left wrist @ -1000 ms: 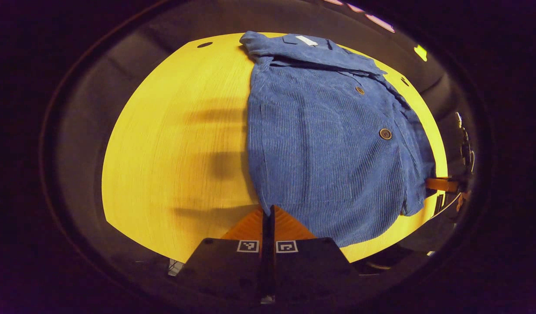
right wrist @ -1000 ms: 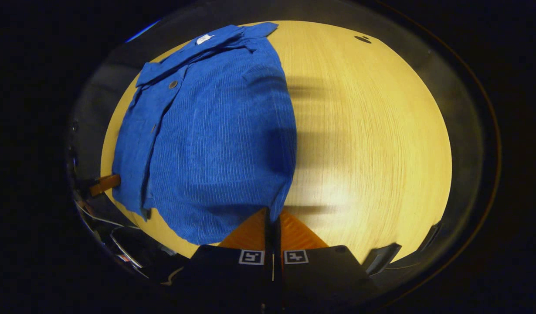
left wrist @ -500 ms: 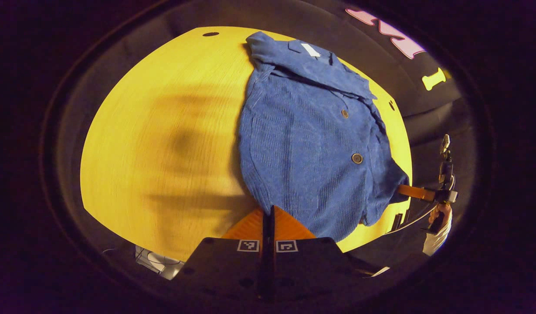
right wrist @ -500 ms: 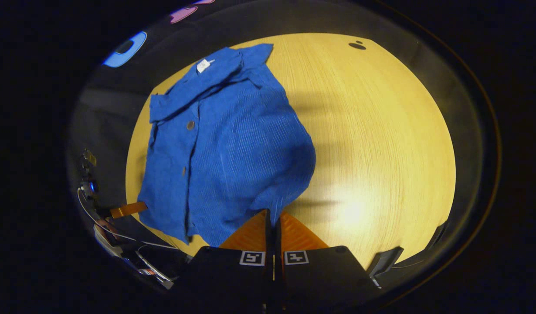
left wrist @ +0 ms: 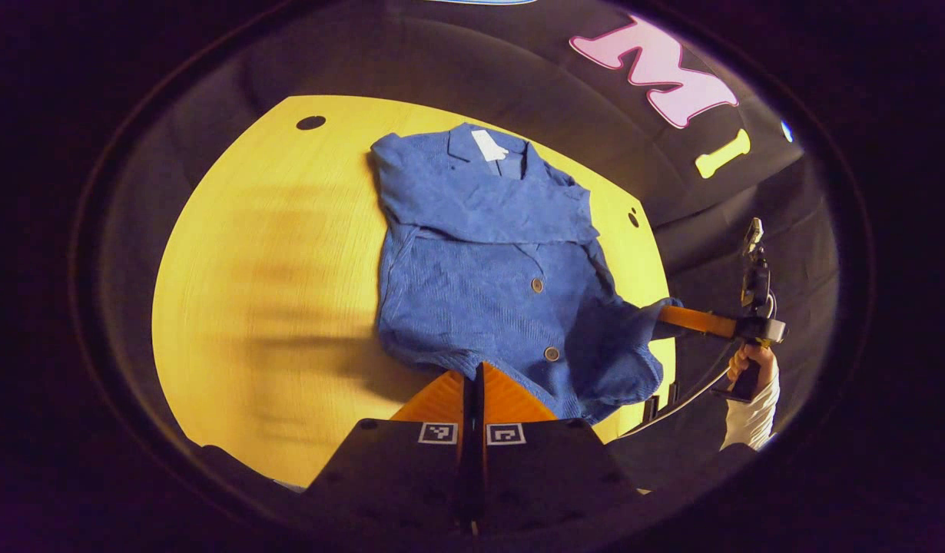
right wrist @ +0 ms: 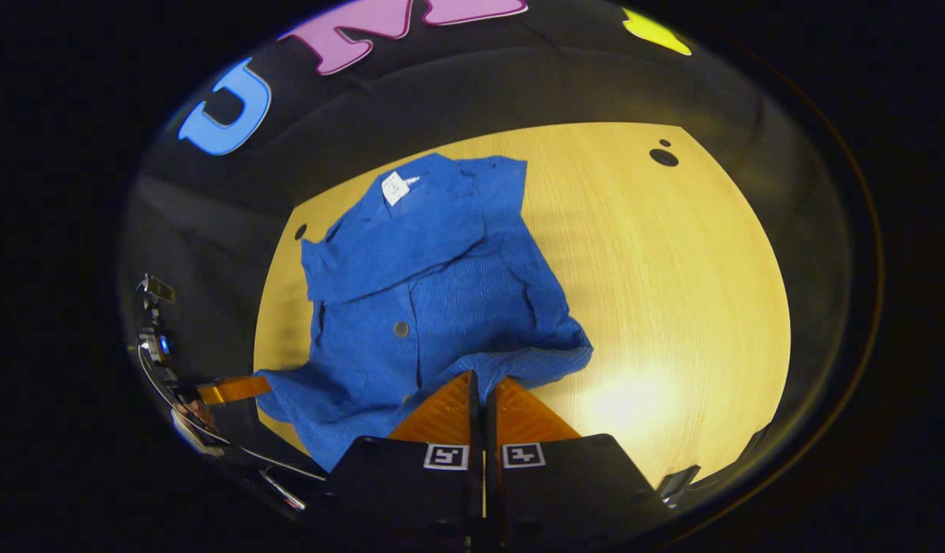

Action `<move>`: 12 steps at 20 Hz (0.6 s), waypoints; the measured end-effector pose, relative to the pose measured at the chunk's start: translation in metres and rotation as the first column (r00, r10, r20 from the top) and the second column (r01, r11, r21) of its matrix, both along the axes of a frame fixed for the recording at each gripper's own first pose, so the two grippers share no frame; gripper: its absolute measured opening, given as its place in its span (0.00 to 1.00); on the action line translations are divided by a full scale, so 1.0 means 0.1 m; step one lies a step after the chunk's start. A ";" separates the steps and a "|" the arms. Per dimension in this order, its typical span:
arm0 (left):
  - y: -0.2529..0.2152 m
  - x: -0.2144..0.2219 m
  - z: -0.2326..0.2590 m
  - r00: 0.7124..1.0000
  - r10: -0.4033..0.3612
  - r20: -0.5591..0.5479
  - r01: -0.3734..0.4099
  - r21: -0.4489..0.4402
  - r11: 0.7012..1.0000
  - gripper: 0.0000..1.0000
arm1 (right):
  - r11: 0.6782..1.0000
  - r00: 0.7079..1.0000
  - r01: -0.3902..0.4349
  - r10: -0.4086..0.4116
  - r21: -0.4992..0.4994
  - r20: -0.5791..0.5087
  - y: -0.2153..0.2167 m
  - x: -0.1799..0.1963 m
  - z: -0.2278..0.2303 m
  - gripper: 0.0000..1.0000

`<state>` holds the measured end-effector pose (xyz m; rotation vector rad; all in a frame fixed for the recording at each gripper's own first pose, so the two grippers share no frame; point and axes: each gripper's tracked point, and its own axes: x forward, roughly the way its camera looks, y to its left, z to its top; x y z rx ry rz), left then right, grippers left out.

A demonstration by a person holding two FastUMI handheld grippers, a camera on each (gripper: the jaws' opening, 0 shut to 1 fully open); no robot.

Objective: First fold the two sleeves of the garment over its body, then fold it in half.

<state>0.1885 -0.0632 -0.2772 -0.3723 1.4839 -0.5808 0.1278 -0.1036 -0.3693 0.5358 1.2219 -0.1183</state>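
Inspecting largest first, I noted the yellow wooden surface (left wrist: 273,253) carrying the blue garment (left wrist: 480,261), collar toward the booth wall, both sleeves already folded over the body. Its bottom hem was lifted off the surface at both corners. My left tool (left wrist: 473,376) was clamped on the hem corner on its side. My right tool (right wrist: 482,384) was clamped on the opposite corner. A white tag (right wrist: 396,187) lay at the collar.
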 end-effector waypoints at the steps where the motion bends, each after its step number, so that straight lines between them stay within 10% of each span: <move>1: 0.01 0.16 0.06 1.000 0.004 0.008 -0.004 -0.012 1.000 0.00 | 1.000 1.000 0.020 -0.019 -0.002 0.017 -0.01 0.17 0.03 0.02; 12: 0.26 1.92 -0.14 0.938 0.343 -0.047 -0.346 -0.067 0.936 0.00 | 0.991 0.984 0.129 -0.130 0.020 0.121 -0.82 2.23 -0.12 0.01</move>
